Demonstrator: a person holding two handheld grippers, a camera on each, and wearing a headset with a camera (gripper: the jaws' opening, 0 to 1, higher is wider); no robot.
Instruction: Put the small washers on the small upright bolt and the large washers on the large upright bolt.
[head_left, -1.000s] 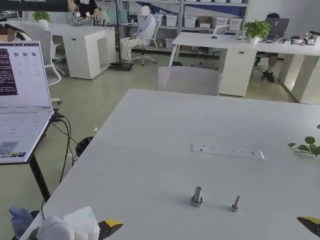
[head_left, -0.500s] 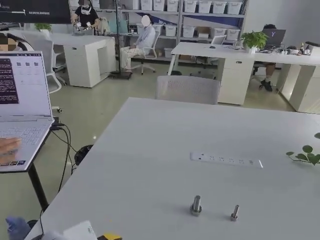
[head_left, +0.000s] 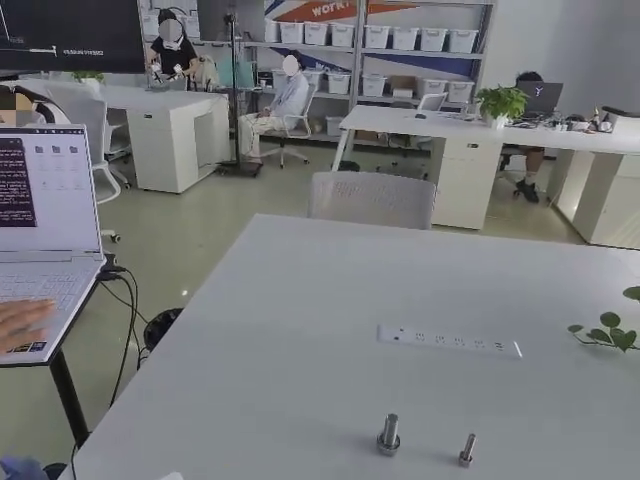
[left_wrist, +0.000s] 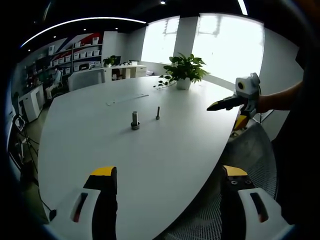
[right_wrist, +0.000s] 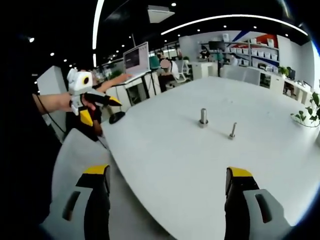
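While the yellow-tipped left gripper (left_wrist: 168, 172) and right gripper (right_wrist: 167, 171) hang, jaws spread empty, the large grey upright bolt (right_wrist: 203, 118) and small grey upright bolt (right_wrist: 232, 131) stand well ahead, perhaps bare, so fetching a washer comes first.

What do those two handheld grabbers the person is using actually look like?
They are a matching pair. The left gripper and the right gripper each have two black fingers capped with yellow tips. Pale grey shells with a narrow slot marking run along the outer sides, and the bodies are white. The person seems to wear a dark top.
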